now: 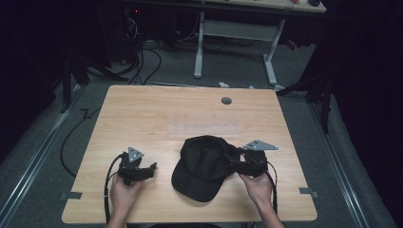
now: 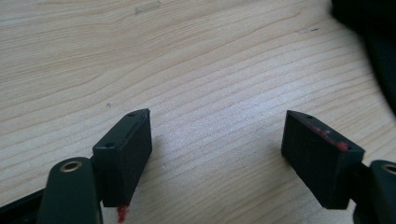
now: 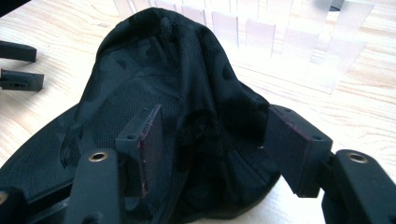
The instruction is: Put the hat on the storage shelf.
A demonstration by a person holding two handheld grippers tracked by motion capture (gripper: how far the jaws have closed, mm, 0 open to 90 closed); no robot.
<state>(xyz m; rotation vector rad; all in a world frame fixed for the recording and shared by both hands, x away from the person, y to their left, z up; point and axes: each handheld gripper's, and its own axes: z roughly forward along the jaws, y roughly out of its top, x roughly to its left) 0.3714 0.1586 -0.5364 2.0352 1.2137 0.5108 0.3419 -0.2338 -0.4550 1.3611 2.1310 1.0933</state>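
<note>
Black cap (image 1: 204, 166) near the front edge of the wooden table (image 1: 142, 114), brim toward the person, crown bunched up. Right gripper (image 3: 212, 149) at the cap's right side, jaws spread wide either side of the crown fabric, not clamped on it. Left gripper (image 2: 217, 154) just left of the cap, apart from it, jaws wide open over bare wood, holding nothing. Clear plastic divider strip (image 3: 280, 42) flat on the table just beyond the cap. Grey round plug (image 1: 226, 100) near the far edge.
</note>
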